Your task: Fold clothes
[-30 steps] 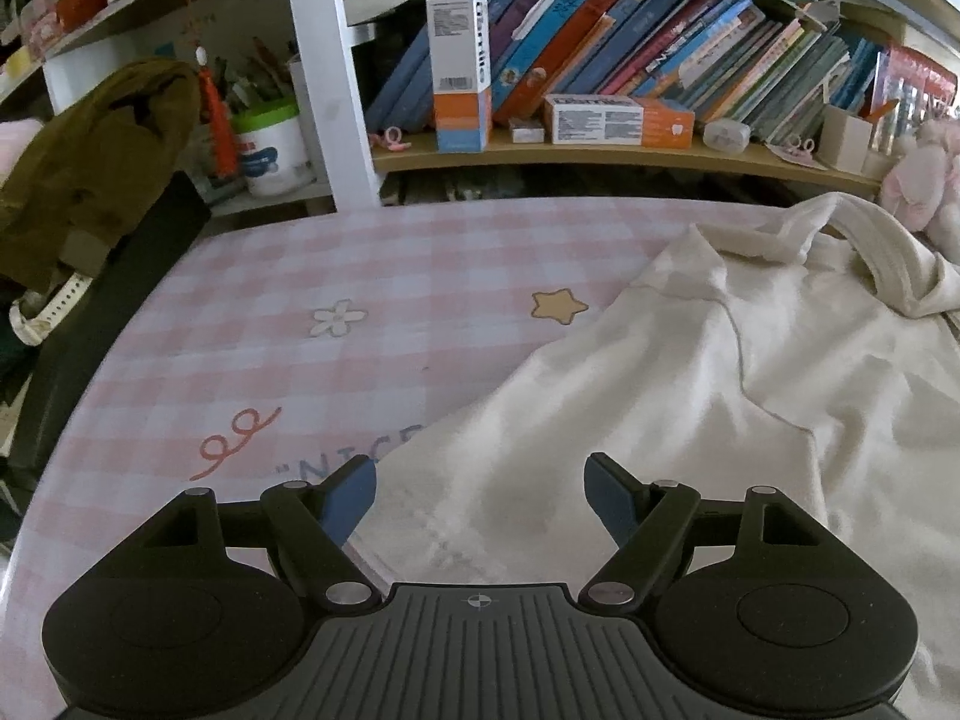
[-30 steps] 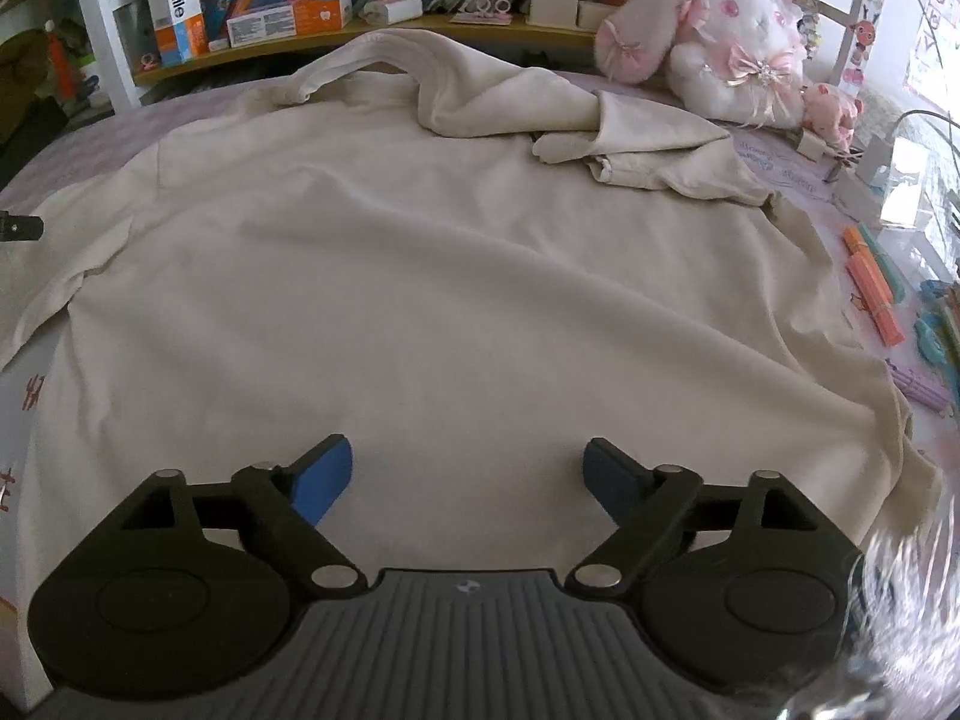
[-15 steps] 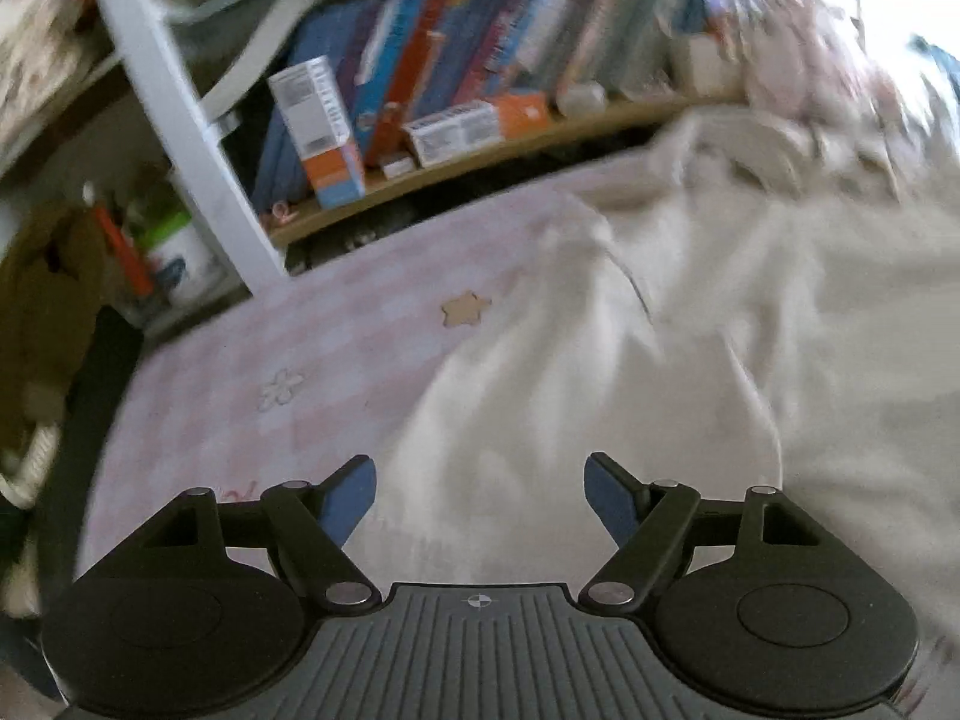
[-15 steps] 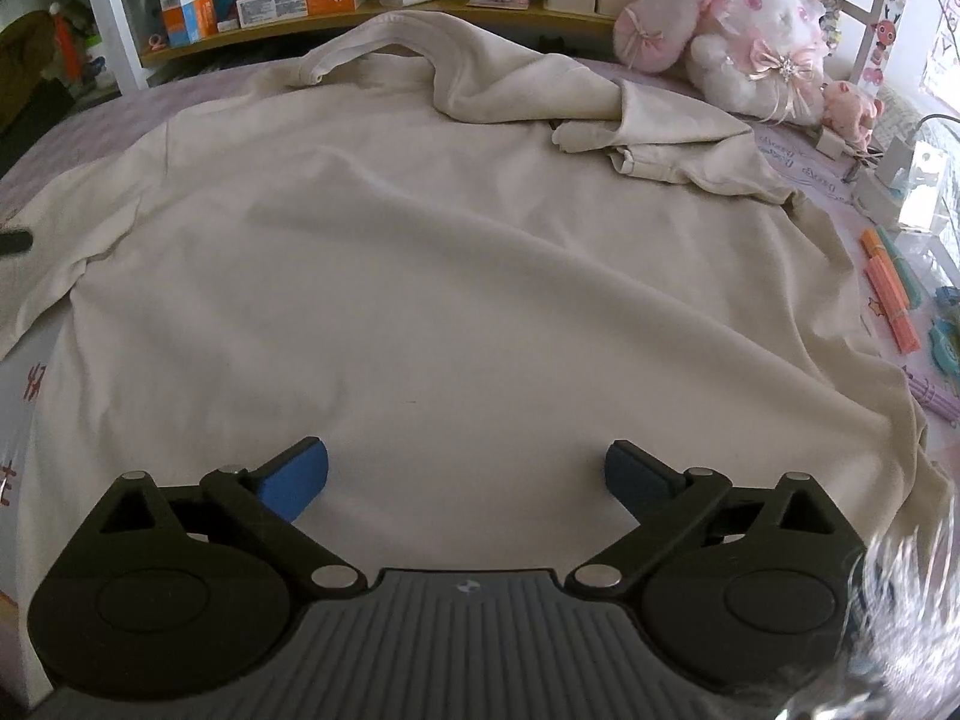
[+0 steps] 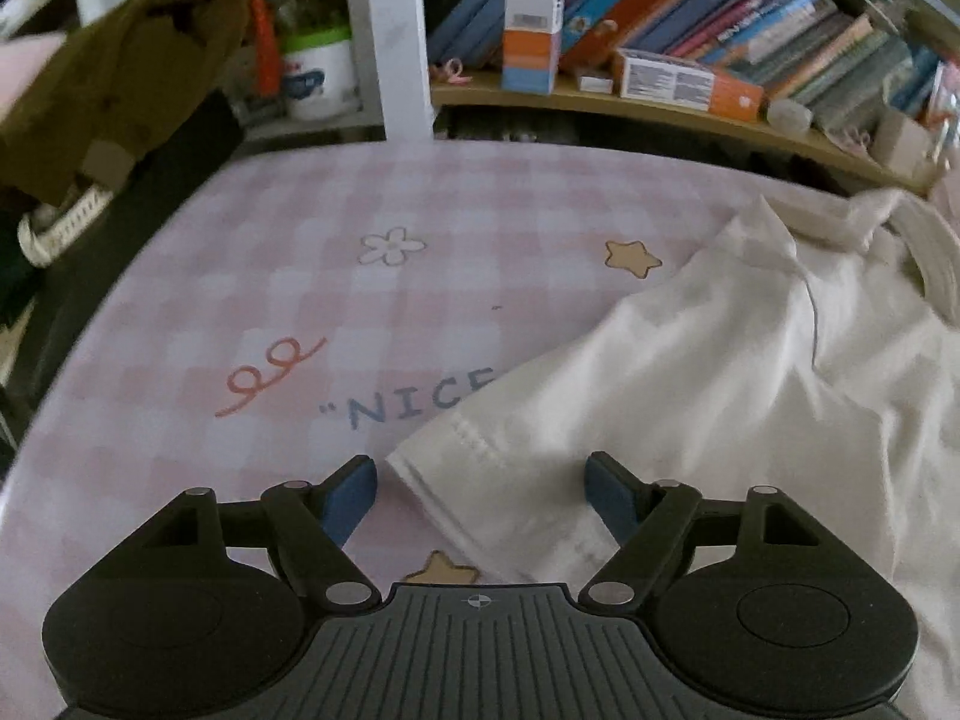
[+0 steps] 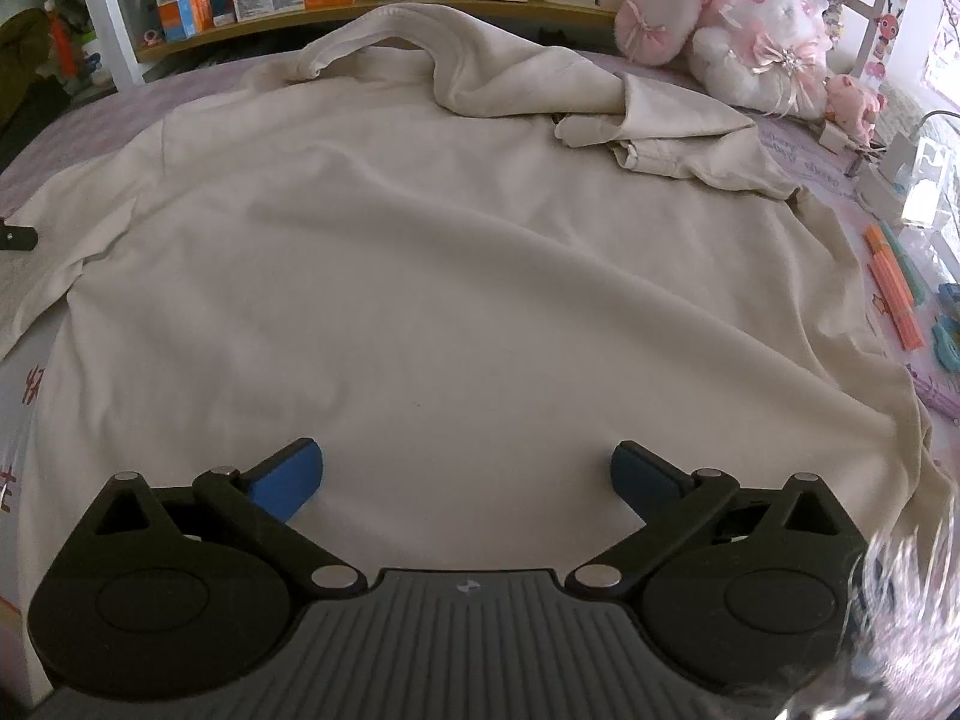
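A cream shirt [image 6: 420, 252] lies spread flat over the pink checked tabletop [image 5: 300, 300], one sleeve bunched up near the stuffed toys [image 6: 744, 30]. The left tool [image 5: 480, 495] hangs spread over the other sleeve's hem, gripping nothing. The right tool [image 6: 465, 477] has just been opening and stands wide above the shirt's body, nothing between its jaws. Books [image 5: 750, 24] line the shelf behind; pens [image 6: 894, 288] lie beside the shirt.

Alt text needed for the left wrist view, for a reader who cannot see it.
The open left claw hovers over the hemmed sleeve of a cream T-shirt spread on a pink checked tablecloth. A bookshelf stands behind.
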Available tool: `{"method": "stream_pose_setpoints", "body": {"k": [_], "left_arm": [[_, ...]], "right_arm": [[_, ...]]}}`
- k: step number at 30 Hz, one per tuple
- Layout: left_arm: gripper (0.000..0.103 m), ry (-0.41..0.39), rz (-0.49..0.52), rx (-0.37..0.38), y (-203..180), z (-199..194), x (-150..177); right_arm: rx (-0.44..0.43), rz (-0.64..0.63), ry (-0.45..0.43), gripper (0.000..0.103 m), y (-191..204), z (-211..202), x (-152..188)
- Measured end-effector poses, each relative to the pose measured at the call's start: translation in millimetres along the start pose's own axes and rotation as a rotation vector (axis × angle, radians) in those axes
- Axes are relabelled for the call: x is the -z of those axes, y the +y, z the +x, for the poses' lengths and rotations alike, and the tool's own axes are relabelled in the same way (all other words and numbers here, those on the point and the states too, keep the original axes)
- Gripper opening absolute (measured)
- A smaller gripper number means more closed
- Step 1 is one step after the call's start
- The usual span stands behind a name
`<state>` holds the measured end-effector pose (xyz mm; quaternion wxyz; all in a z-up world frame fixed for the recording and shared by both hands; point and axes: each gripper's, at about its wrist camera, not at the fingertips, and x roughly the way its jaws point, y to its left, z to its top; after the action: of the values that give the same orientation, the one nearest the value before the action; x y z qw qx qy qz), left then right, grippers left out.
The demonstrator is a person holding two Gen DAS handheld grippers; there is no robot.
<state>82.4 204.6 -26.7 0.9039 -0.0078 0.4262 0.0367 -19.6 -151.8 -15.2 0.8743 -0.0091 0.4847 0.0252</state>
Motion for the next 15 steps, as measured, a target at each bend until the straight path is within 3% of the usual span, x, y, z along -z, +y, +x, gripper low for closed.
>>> {"method": "stream_pose_setpoints", "body": {"k": [2,5,8,9,12,15], "left_arm": [[0.075,-0.001,-0.019,0.002,-2,1,-1],[0.059,-0.009,-0.032,0.002,-3,-3,0],[0.031,-0.022,-0.014,0.022,-4,-6,0],[0.011,-0.023,-0.014,0.036,-6,-7,0],[0.008,-0.025,-0.028,0.062,-5,-8,0],[0.008,-0.046,-0.097,0.040,16,-6,-8]], "right_arm": [[-0.001,-0.001,0.003,0.103,1,0,1],[0.002,0.006,0.002,0.101,-1,-3,2],[0.041,0.027,-0.022,0.097,-6,-8,7],[0.047,0.039,-0.024,0.095,-9,-10,10],[0.051,0.063,-0.022,0.090,-14,-14,17],[0.066,0.052,-0.019,0.089,-9,-20,21]]}}
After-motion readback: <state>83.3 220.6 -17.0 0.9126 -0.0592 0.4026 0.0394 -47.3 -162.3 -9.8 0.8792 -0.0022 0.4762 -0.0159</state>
